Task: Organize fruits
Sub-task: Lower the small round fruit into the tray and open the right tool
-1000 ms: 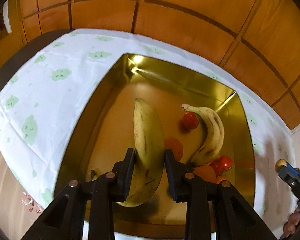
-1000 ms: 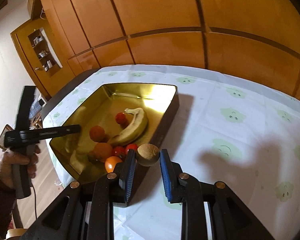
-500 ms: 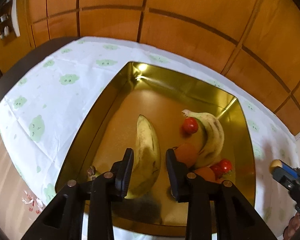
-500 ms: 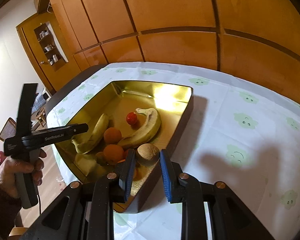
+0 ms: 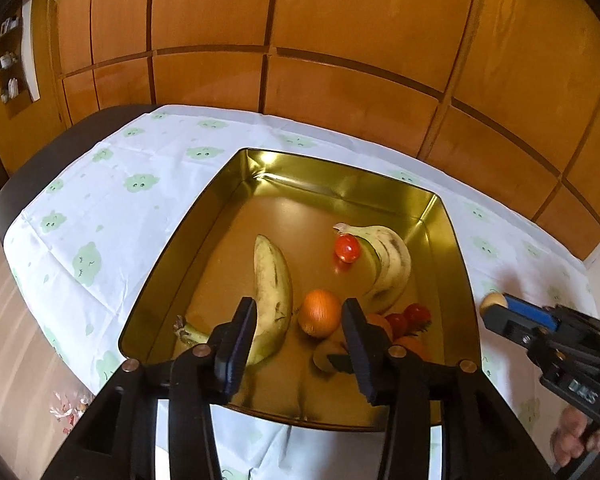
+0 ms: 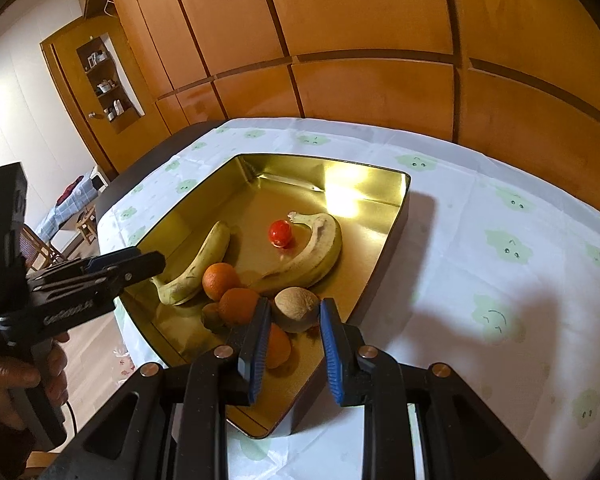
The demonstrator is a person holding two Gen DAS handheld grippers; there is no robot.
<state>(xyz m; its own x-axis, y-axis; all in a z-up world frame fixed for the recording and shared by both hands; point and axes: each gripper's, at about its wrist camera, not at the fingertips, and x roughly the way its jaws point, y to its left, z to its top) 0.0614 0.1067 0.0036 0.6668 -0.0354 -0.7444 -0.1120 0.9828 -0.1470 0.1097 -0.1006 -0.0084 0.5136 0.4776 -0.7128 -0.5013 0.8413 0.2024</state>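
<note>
While the left gripper (image 5: 298,330) hung over the near end of the gold tin (image 5: 168,248), its jaws were opening and pressed on nothing; the straighter banana (image 5: 274,288) lay free on the tin floor just past the left finger. An orange (image 5: 320,312) sat between the fingertips' sightline, at 3 o'clock from that banana. At 1 o'clock lay a curved banana (image 5: 388,268) with a red tomato (image 5: 347,249) against its stem end. Two more tomatoes (image 5: 408,318) clustered at 4 o'clock from the orange. From the right wrist view, the right gripper (image 6: 294,316) was clamped on a brown kiwi (image 6: 296,308), above the tin's near corner. Tin rested on a white tablecloth (image 6: 480,280) with green prints.
</note>
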